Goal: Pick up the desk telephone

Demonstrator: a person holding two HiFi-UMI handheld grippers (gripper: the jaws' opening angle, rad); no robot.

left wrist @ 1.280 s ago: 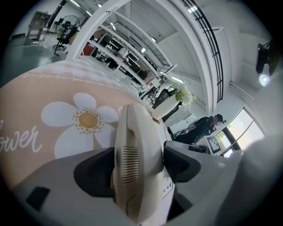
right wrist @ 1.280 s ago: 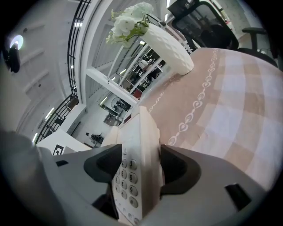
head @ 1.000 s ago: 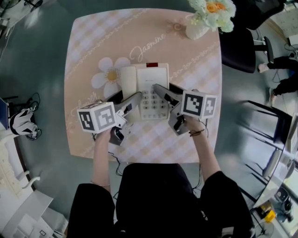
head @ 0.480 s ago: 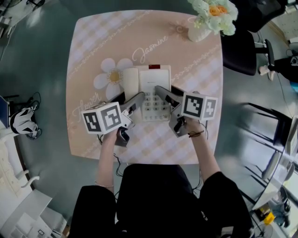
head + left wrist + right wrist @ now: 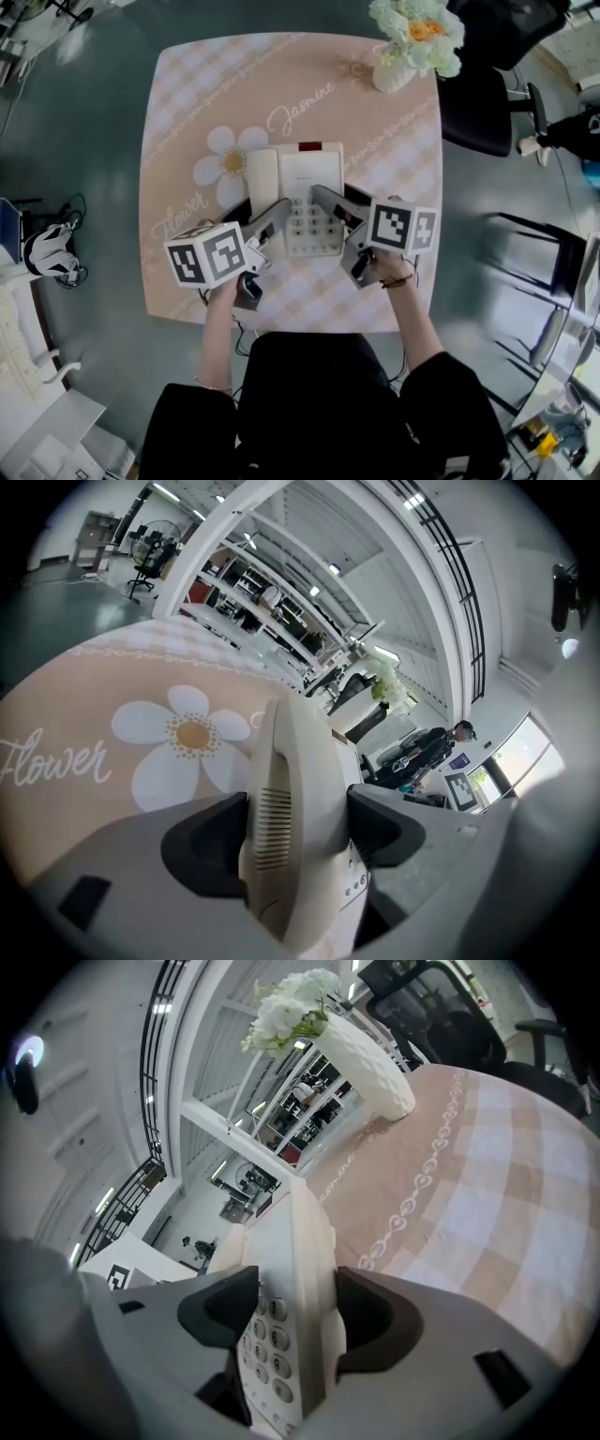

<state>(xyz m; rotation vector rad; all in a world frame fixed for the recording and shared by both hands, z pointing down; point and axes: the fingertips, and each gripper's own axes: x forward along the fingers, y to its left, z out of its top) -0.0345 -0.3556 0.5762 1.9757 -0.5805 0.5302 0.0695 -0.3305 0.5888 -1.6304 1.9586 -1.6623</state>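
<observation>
The left gripper [image 5: 286,832] is clamped on the white handset [image 5: 281,789], its dark pads pressing both sides just beside the slotted earpiece. The right gripper [image 5: 286,1312] is clamped on the right edge of the desk telephone [image 5: 281,1269], one pad over the keypad [image 5: 267,1330], where the digits 3 and 6 can be read, the other on the outer side.

From the head view, both grippers reach in from 6 o'clock: the left gripper [image 5: 258,208] on the handset [image 5: 262,178] at the phone's 9 o'clock side, the right gripper [image 5: 342,195] at its 3 o'clock side. The desk telephone [image 5: 309,178] lies at the middle of the table [image 5: 187,94]; whether it is off the cloth cannot be told. A red panel [image 5: 308,147] marks its 12 o'clock end.

On the peach checked cloth, a printed daisy [image 5: 225,161] sits at 10 o'clock of the phone, the script "Jasmine" [image 5: 302,105] at 12 o'clock and "Flower" [image 5: 176,217] at 8 o'clock. A white vase of flowers [image 5: 408,37] stands at the 1 o'clock corner.
</observation>
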